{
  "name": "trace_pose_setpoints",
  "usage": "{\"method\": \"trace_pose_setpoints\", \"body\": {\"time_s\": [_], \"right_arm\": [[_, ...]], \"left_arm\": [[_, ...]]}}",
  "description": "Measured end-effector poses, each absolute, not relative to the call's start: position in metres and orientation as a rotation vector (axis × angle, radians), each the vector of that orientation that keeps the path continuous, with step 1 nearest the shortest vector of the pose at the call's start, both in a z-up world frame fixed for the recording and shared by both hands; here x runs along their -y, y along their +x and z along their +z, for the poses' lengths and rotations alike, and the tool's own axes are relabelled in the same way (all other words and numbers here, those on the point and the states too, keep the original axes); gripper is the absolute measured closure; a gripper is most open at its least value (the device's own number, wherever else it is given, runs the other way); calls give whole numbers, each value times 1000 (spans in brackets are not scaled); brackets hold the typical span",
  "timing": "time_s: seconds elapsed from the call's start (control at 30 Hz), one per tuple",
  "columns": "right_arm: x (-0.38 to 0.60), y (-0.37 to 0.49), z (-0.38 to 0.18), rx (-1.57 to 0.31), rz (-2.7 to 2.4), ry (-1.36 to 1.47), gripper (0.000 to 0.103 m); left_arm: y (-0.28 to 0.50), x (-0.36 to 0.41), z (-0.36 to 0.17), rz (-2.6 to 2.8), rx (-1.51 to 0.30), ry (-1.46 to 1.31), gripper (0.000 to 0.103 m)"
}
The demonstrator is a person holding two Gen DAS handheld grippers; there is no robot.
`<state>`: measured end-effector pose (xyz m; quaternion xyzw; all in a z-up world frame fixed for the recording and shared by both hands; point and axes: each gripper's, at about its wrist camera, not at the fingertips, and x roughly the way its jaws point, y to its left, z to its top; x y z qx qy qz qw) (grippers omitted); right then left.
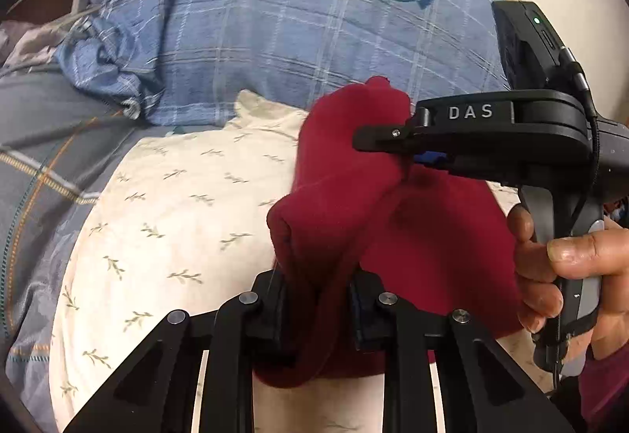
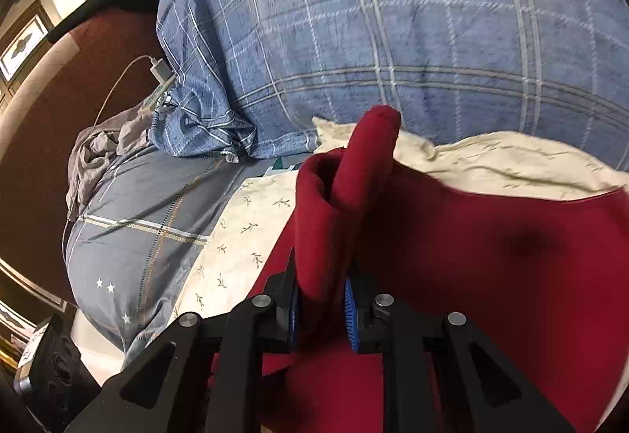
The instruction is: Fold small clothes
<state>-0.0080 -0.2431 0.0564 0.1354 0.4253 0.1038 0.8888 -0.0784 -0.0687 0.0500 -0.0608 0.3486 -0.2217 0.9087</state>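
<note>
A dark red cloth [image 1: 428, 236] hangs bunched between both grippers above a cream leaf-print sheet [image 1: 165, 205]. My left gripper [image 1: 316, 311] is shut on a fold of the red cloth at the bottom of the left wrist view. My right gripper [image 1: 397, 152] comes in from the right in that view, shut on another fold of the cloth, a hand on its handle. In the right wrist view my right gripper [image 2: 320, 305] pinches a rolled red fold [image 2: 346, 189] between blue pads [image 2: 349, 315]; the cloth spreads to the right.
A blue plaid pillow [image 1: 275, 20] lies behind the sheet, also in the right wrist view [image 2: 393, 20]. A grey plaid duvet [image 2: 137, 228] lies at left. A white charger and cable [image 2: 159, 69] and crumpled grey fabric [image 2: 98, 146] sit by the headboard.
</note>
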Motion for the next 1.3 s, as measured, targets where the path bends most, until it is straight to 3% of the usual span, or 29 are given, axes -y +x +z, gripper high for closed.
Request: {"method": "trace_pose_setpoints", "body": {"time_s": [0.33, 0.67, 0.73, 0.77, 0.9, 0.97, 1.03, 1.3], "right_arm": [[324, -57, 86, -827, 115, 261, 85], [436, -79, 49, -821, -57, 417, 85], [443, -78, 37, -828, -121, 408, 88], [446, -78, 31, -828, -120, 435, 88], [455, -97, 35, -798, -84, 577, 80], [451, -114, 49, -778, -62, 591, 67], [439, -135, 62, -748, -21, 606, 41], [389, -153, 37, -867, 46, 589, 38]], "left_arm": [[-109, 158, 78, -634, -746, -67, 83], [-116, 255, 59, -724, -830, 22, 83], [-111, 260, 54, -727, -855, 6, 81], [-111, 258, 55, -740, -857, -2, 75], [-122, 235, 74, -828, -881, -14, 51], [-131, 214, 84, -836, -850, 0, 47], [-140, 193, 94, -818, -799, 27, 46], [-145, 132, 87, -637, -796, 22, 47]]}}
